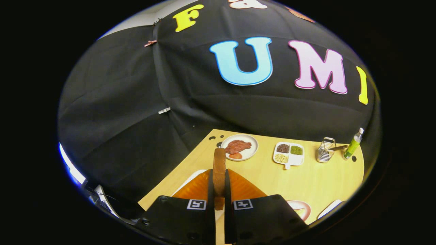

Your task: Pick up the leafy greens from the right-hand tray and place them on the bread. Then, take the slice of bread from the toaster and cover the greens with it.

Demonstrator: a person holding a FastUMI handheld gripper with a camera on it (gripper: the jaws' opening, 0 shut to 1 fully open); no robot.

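The pale yellow wooden table [299, 180] looks smooth and a little shiny. The brown slice of bread [219, 170], pinched edge-up by the tool [219, 200], has a rough, dry crust. Far off, the round white plate [250, 149] looks glossy. To the right, the silver wire metal basket [325, 151] glints beside a green plastic bottle [352, 145].

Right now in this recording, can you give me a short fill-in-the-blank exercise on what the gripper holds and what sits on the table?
1. The gripper is shut on a slice of ____.
2. The round plate beyond the fingers holds ____.
3. The divided dish stands between the round plate and the wire ____.
4. Beside the wire basket stands a ____ bottle.

Missing words: bread; meat; basket; green
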